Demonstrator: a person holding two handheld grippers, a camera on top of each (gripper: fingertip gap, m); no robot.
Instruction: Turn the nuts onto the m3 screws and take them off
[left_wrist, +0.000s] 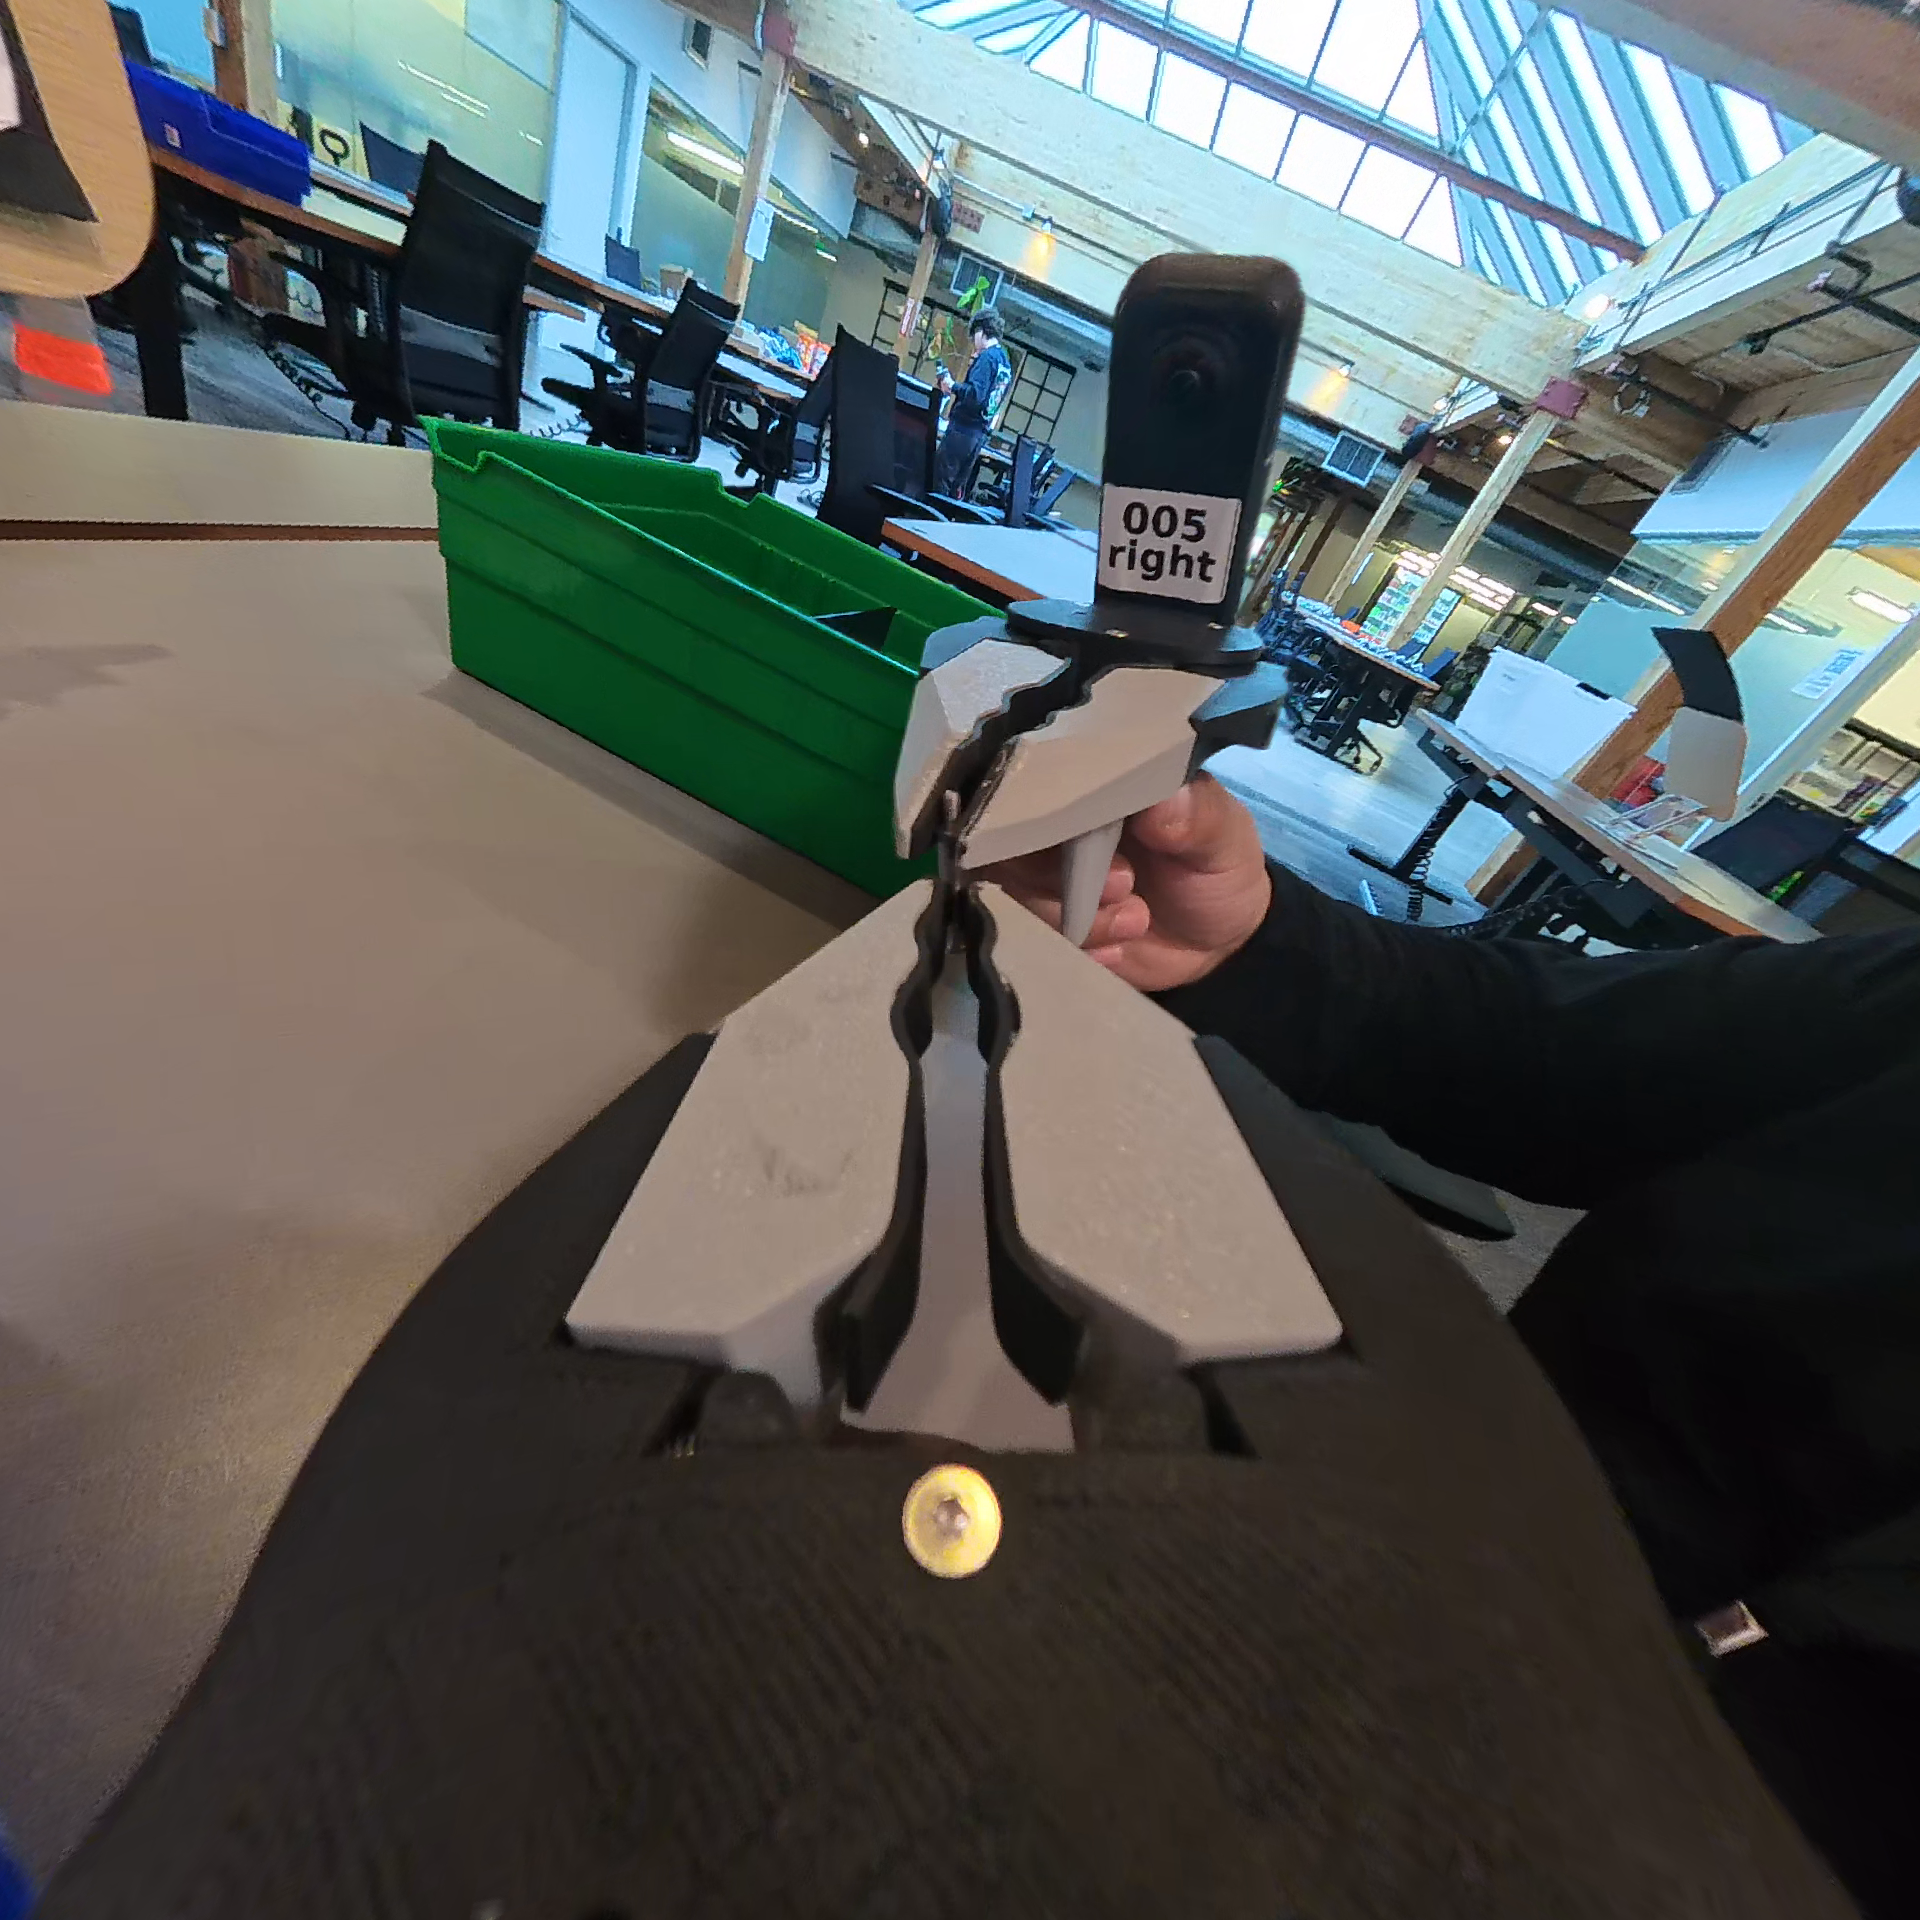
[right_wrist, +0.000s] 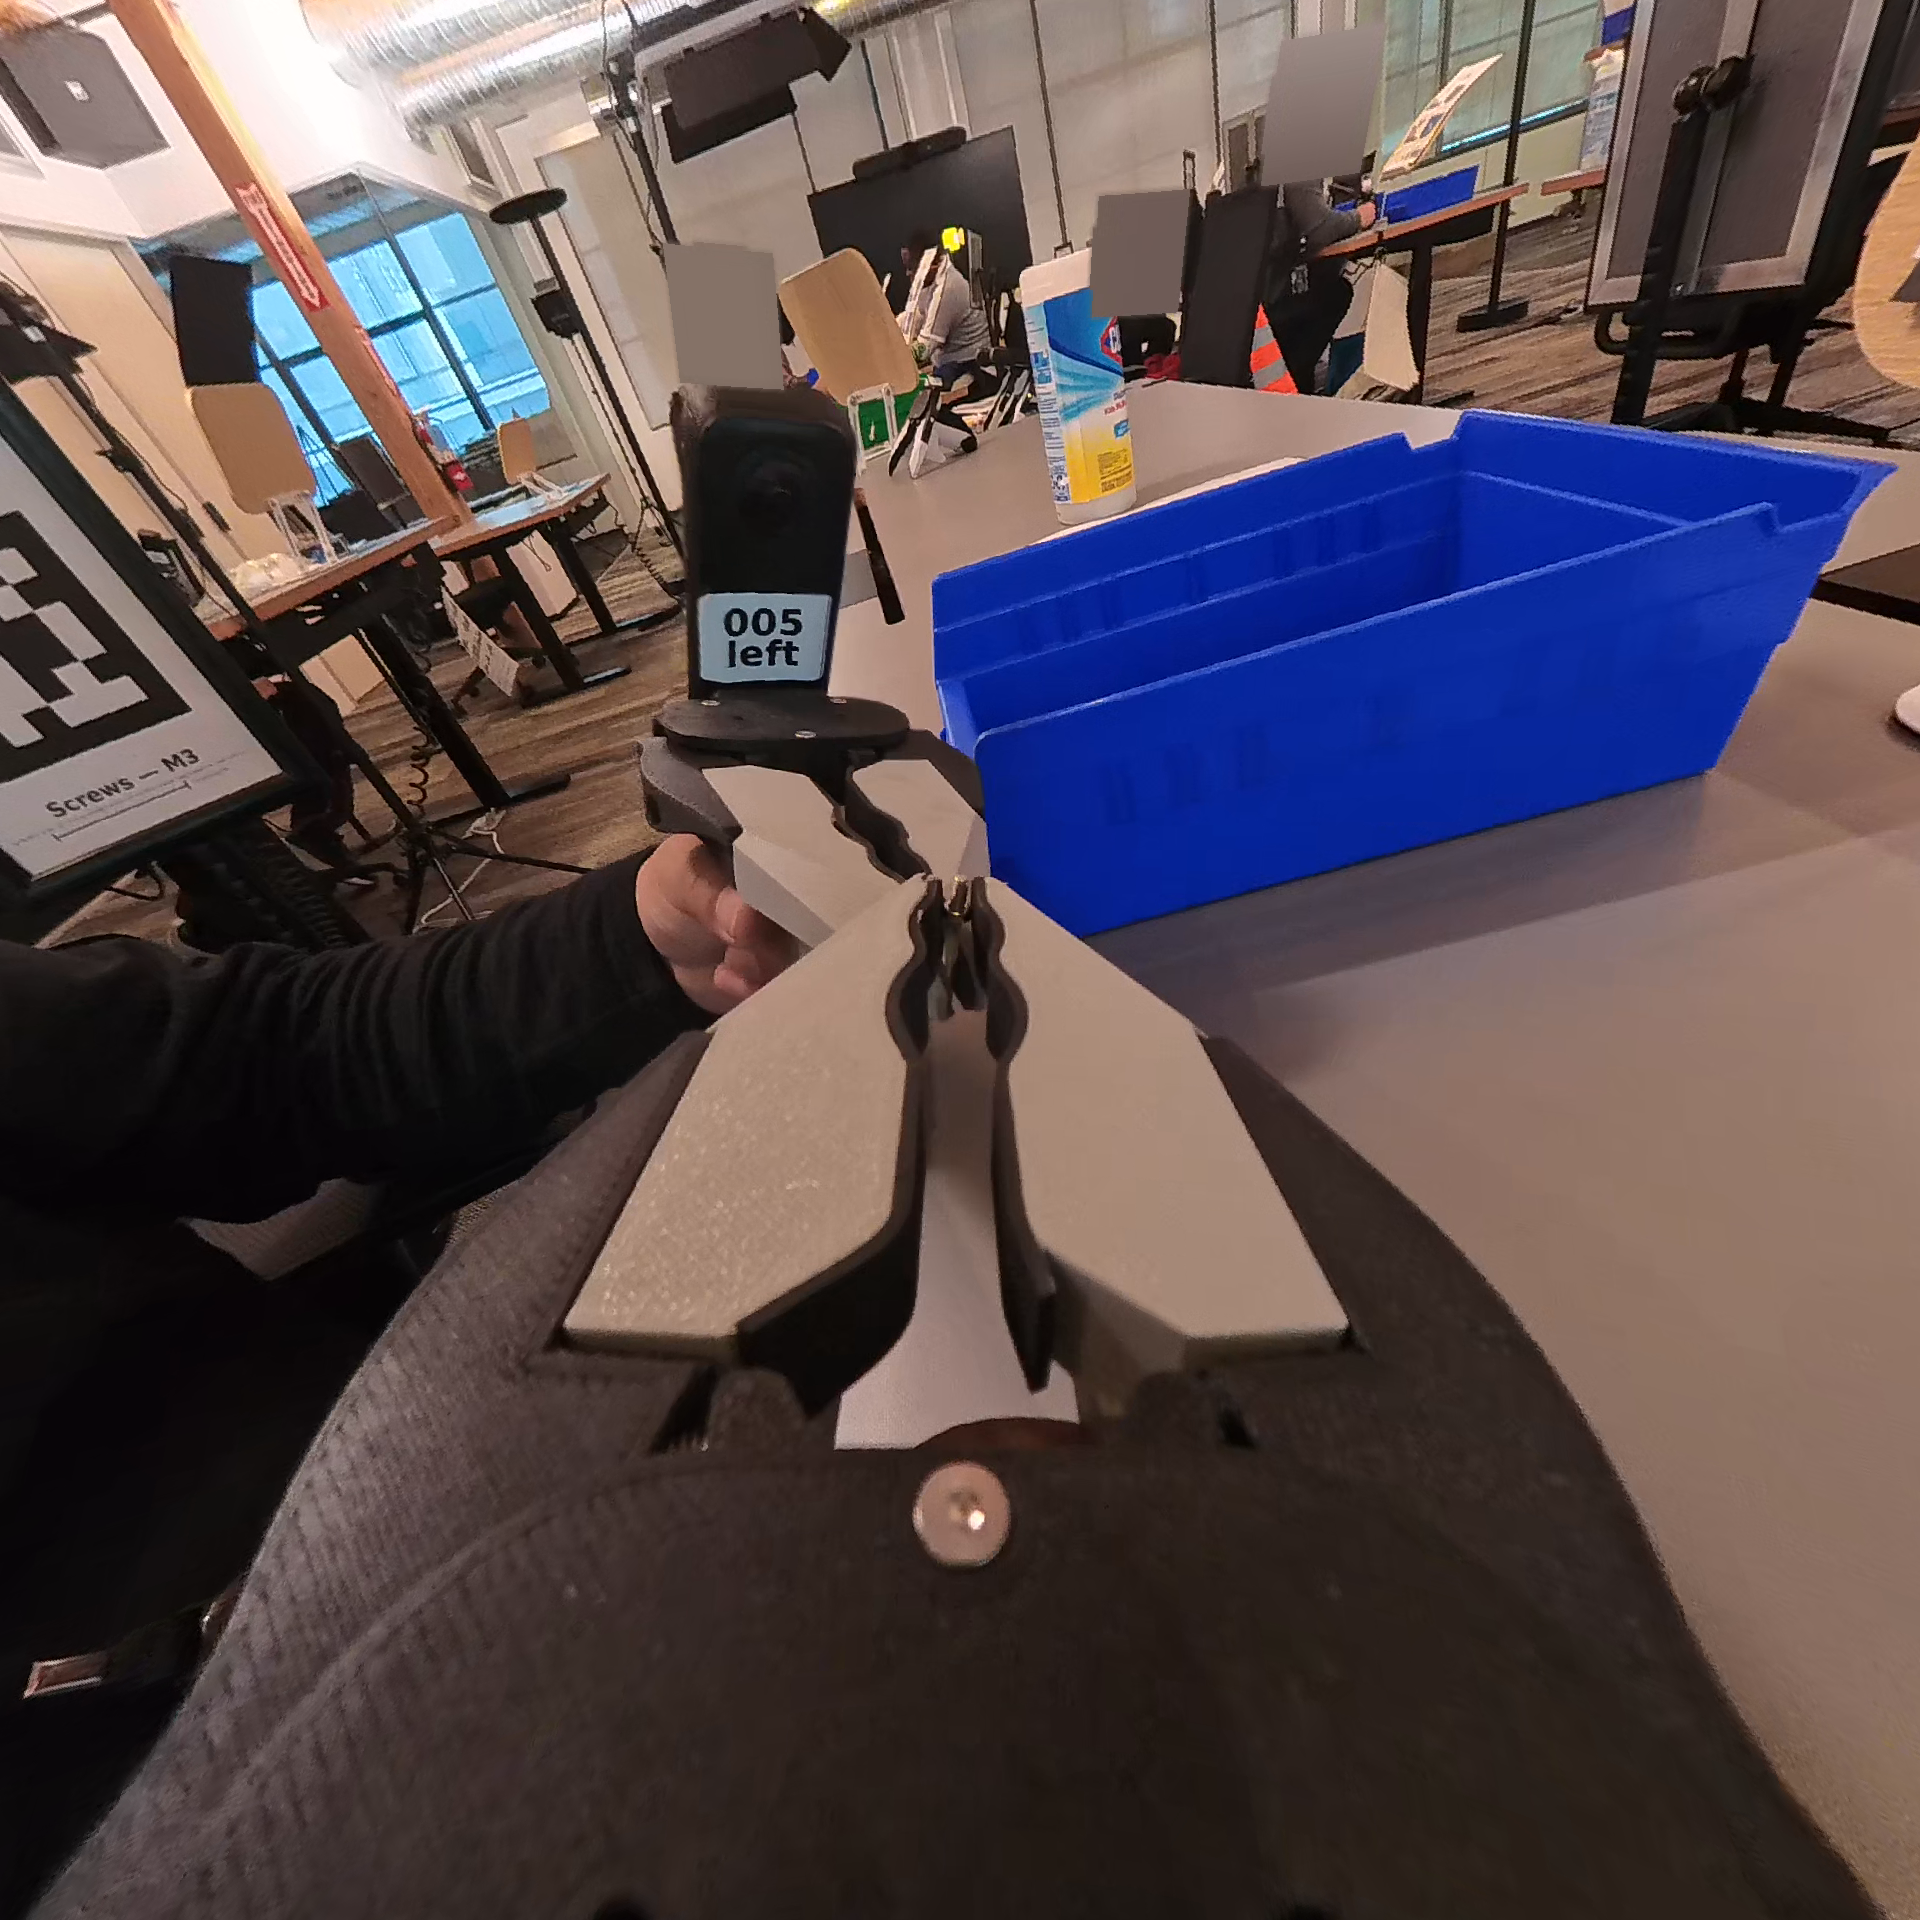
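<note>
- In the left wrist view our left gripper (left_wrist: 951, 925) has its jaws drawn together on a small dark part at the tips, most likely the nut or the end of the screw (left_wrist: 949, 831); we cannot tell which.
- The same view shows our right gripper (left_wrist: 961, 821) tip to tip with the left one, its jaws pinched on the thin metal piece between them, and the hand (left_wrist: 1174, 894) squeezing its handle.
- The right wrist view gives what the other does not: a brass-coloured nut (right_wrist: 954, 902) and slim screw shaft clamped at the right gripper's tips (right_wrist: 951, 940).
- There the left gripper (right_wrist: 940, 868) comes in from the upper left, meeting ours just at the nut, with a hand (right_wrist: 701, 925) in a black sleeve behind it.
- Both tools are held up above the table (right_wrist: 1558, 1143), not resting on it.
- Only the left wrist view shows the green bin (left_wrist: 665, 623), on the table behind the grippers.
- Only the right wrist view shows the blue bin (right_wrist: 1351, 675), just beyond the tips, a wipes canister (right_wrist: 1081, 395) behind it, and a framed sign (right_wrist: 94, 665) with a black-and-white pattern to the left.
- The tabletop is smooth and grey-beige.
- Around us is an open office with desks, black chairs, wooden posts, a skylight, and people farther back.
</note>
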